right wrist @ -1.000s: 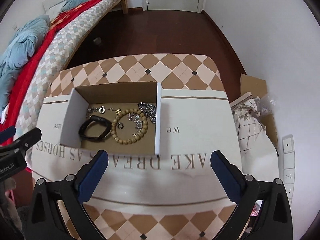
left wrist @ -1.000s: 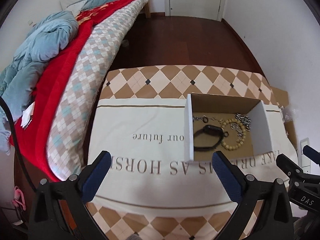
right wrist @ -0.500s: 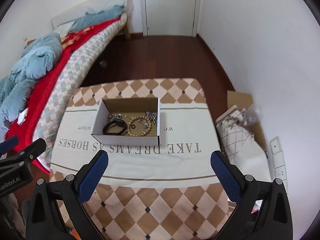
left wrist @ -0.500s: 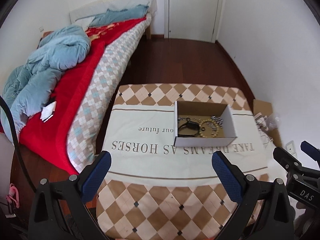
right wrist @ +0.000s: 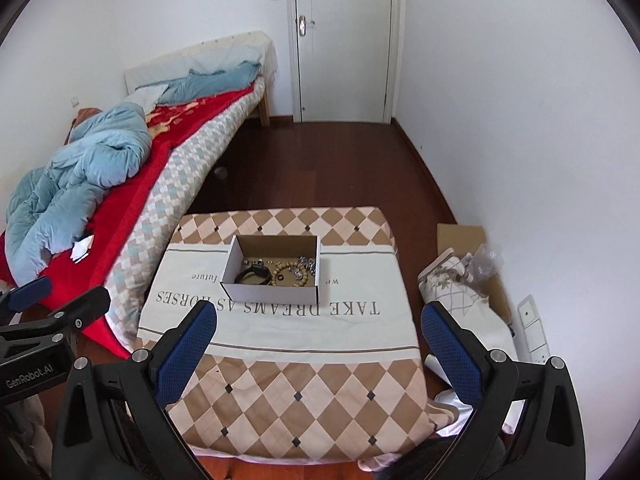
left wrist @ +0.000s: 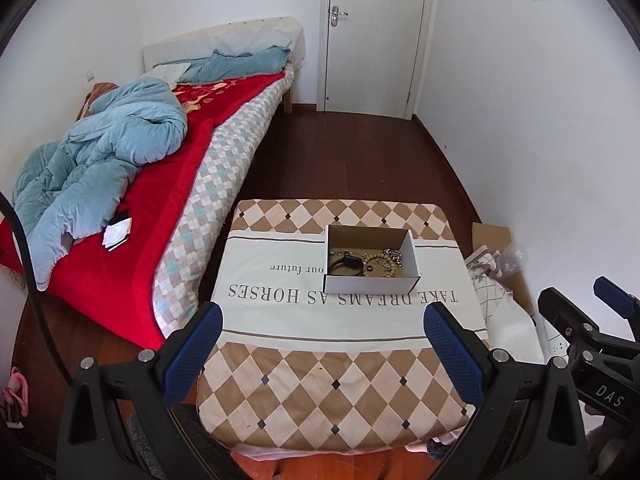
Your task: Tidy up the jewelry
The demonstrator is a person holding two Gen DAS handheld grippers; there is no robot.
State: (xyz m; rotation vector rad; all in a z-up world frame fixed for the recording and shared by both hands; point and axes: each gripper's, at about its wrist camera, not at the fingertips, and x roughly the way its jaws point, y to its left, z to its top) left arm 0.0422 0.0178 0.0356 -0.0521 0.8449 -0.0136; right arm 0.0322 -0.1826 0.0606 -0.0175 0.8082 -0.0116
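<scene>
Cardboard box [left wrist: 372, 266] held tangled chains and beads — both the left gripper [left wrist: 320, 344] and right gripper [right wrist: 318, 342], spread and empty, risked snagging several pieces together.

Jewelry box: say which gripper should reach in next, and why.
Left, narrowly. The jewelry box sits nearly centred between the open left gripper, but left of centre for the open right gripper. Both hang well back and empty.
</scene>
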